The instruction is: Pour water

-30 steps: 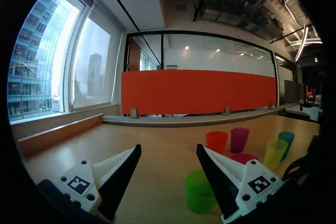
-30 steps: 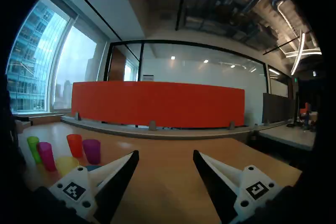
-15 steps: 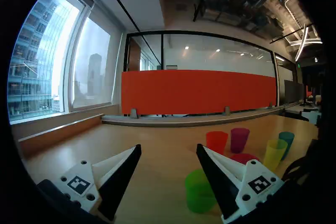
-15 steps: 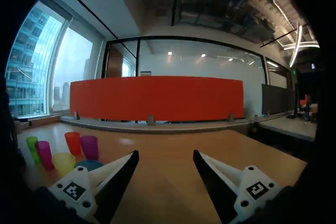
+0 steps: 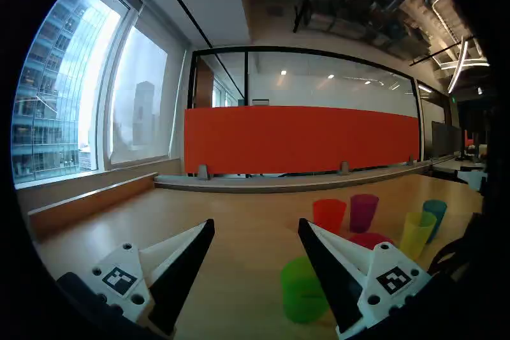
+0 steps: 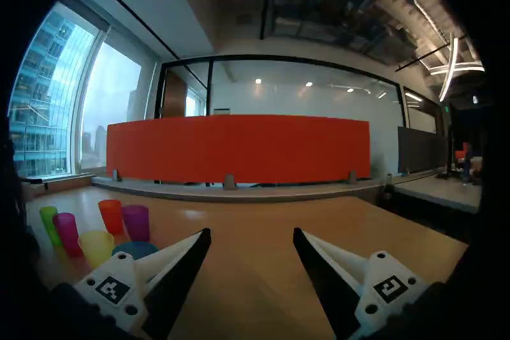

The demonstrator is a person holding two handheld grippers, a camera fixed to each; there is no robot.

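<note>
Left gripper view: left gripper [image 5: 255, 257], fingers spread wide, holding nothing, low over the desk [image 5: 242, 212]. Just beside its right-hand finger: green cup [image 5: 301, 289]; beyond: orange cup [image 5: 329, 214] and purple cup [image 5: 363, 211]. Right gripper view: right gripper [image 6: 250, 263], fingers equally wide, empty; yellow cup [image 6: 97, 247] near, leftward. Handling note: contents cannot be told; centre the chosen cup between the fingers, grip mid-wall, keep it upright.

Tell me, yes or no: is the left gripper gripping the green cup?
No, the left gripper is wide open, not pressing on the green cup.
</note>
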